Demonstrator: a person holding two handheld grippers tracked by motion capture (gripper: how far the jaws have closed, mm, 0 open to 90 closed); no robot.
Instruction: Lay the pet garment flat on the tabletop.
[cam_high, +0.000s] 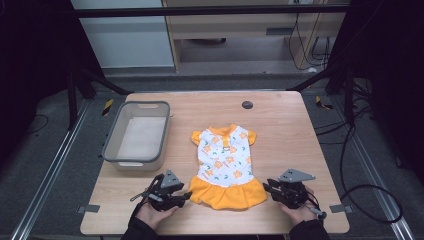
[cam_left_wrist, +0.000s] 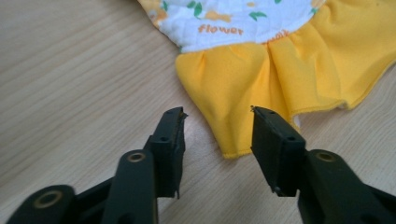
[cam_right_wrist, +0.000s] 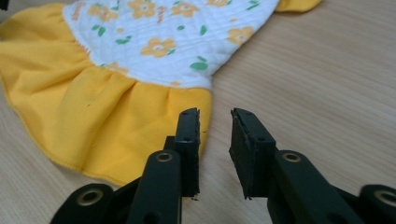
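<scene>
A small dress (cam_high: 224, 165) lies flat on the wooden table (cam_high: 285, 125), with a white flowered top and an orange ruffled skirt toward me. My left gripper (cam_high: 186, 196) sits at the skirt's left hem corner, open; in the left gripper view (cam_left_wrist: 217, 114) the orange hem corner (cam_left_wrist: 231, 135) lies between its jaws. My right gripper (cam_high: 267, 186) rests at the skirt's right hem corner, open; in the right gripper view (cam_right_wrist: 215, 114) the orange skirt edge (cam_right_wrist: 140, 116) lies beside and under the left jaw, with bare table in the gap.
A grey plastic tub (cam_high: 136, 134) stands at the table's left, holding nothing that shows. A dark round grommet (cam_high: 247, 104) sits near the far edge. Bare wood spreads right of the dress (cam_high: 295, 145).
</scene>
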